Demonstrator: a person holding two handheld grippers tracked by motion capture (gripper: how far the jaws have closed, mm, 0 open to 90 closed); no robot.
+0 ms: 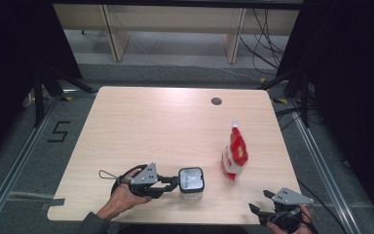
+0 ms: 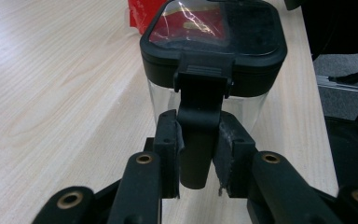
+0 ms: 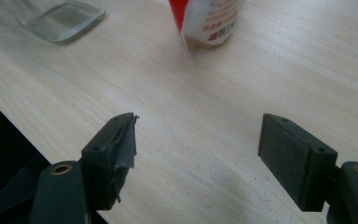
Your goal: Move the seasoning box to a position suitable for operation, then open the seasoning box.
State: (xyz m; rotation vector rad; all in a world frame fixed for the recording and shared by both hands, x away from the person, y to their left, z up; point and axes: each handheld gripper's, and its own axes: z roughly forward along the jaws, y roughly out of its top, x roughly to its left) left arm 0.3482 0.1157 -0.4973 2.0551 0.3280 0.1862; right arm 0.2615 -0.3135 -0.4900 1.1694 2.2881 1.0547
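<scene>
A clear plastic container (image 1: 191,181) with a black lid stands near the table's front edge. A black handle (image 2: 198,140) hangs down from its lid (image 2: 213,37). My left gripper (image 1: 174,183) reaches it from the left, level with the table, and in the left gripper view its jaws (image 2: 198,154) are shut on that handle. A red and white bag (image 1: 235,153) stands upright to the right of the container. Near the front right corner my right gripper (image 1: 259,201) is open over bare wood (image 3: 198,144), with the bag (image 3: 209,21) and the container's base (image 3: 58,16) ahead of it.
The light wooden table (image 1: 151,126) has a small round hole (image 1: 216,101) near its far edge. Black stands and cables sit on the floor around it. A "5" is marked on the floor at the left.
</scene>
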